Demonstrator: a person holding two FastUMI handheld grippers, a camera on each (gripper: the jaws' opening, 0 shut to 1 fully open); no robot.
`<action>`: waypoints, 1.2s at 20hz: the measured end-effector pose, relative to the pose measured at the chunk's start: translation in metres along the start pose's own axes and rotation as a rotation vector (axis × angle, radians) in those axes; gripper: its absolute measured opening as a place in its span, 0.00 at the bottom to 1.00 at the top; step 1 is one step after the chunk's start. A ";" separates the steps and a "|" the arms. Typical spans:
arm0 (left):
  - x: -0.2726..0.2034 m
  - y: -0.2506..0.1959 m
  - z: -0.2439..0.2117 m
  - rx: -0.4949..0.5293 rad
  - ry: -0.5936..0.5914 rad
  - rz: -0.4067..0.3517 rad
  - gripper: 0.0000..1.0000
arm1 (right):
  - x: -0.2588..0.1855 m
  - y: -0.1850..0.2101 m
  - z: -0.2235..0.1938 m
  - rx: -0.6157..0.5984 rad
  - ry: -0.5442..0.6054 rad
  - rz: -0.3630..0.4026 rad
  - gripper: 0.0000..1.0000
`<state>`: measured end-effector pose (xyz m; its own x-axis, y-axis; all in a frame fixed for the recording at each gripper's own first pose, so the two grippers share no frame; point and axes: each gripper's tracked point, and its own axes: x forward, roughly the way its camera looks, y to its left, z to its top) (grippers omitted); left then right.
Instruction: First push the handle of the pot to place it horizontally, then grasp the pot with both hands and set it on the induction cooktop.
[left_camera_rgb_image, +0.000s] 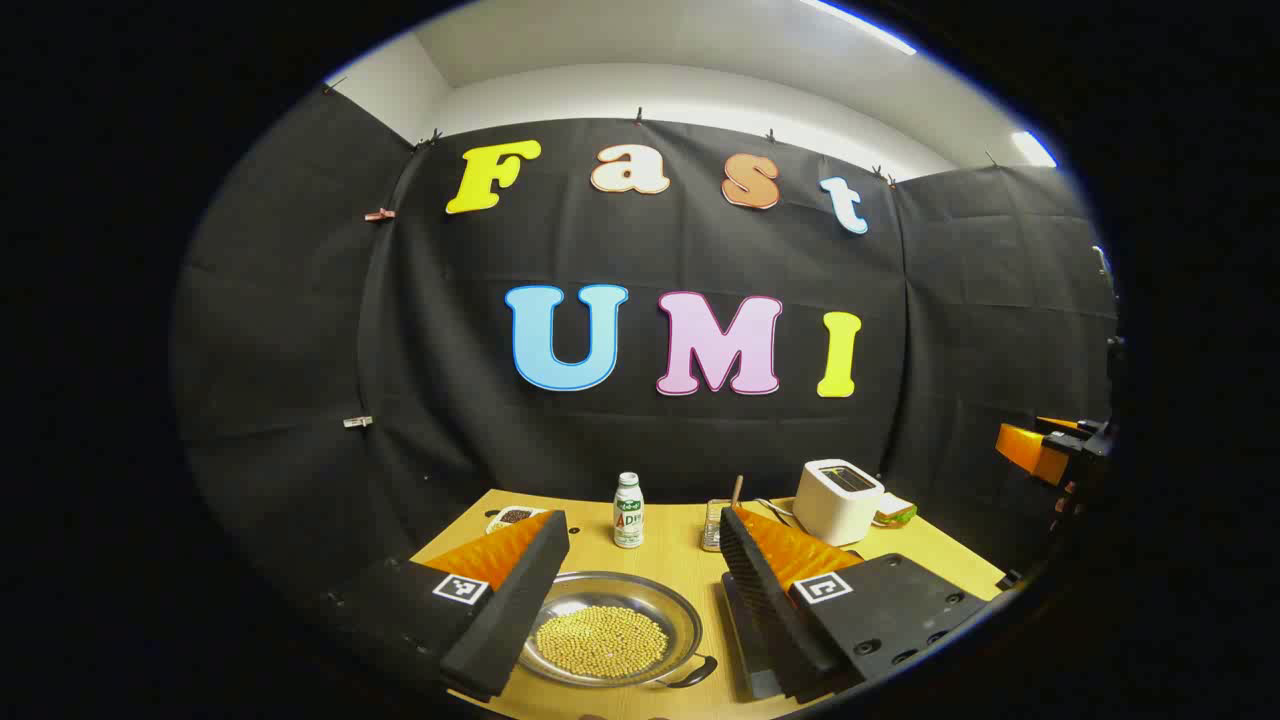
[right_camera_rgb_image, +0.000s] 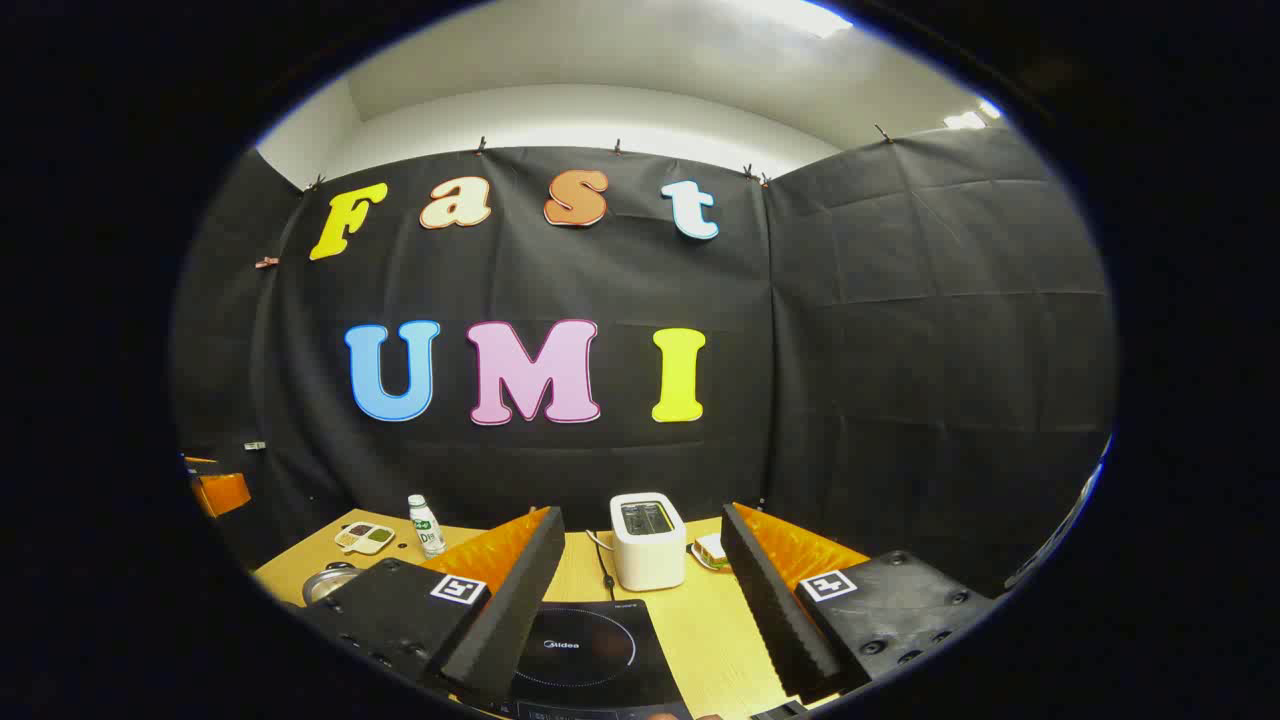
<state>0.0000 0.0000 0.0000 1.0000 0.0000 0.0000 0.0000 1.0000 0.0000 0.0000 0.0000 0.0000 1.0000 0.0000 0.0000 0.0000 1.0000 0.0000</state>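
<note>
steel pot, shallow, yellow beans inside, dark side handle

A white toaster stands on the wooden table, directly ahead between the right gripper's fingers (slots facing up). A small white bottle stands upright ahead between the left gripper's fingers. A divided snack dish lies just left of that bottle.
</note>
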 end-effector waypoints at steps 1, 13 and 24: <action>0.000 0.002 -0.001 0.000 -0.003 -0.002 0.95 | -0.002 0.001 0.000 0.001 0.003 -0.001 0.98; -0.007 0.032 0.003 0.026 -0.047 -0.062 0.95 | -0.028 0.049 0.017 -0.041 -0.024 0.018 0.98; -0.017 0.073 -0.020 -0.018 0.005 -0.051 0.95 | -0.053 0.089 0.013 -0.066 -0.019 0.051 0.98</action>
<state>-0.0168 0.0731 -0.0202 0.9987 -0.0509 -0.0041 0.0508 0.9985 -0.0184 -0.0534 0.0891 0.0135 0.9985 0.0511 0.0170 -0.0499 0.9965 -0.0668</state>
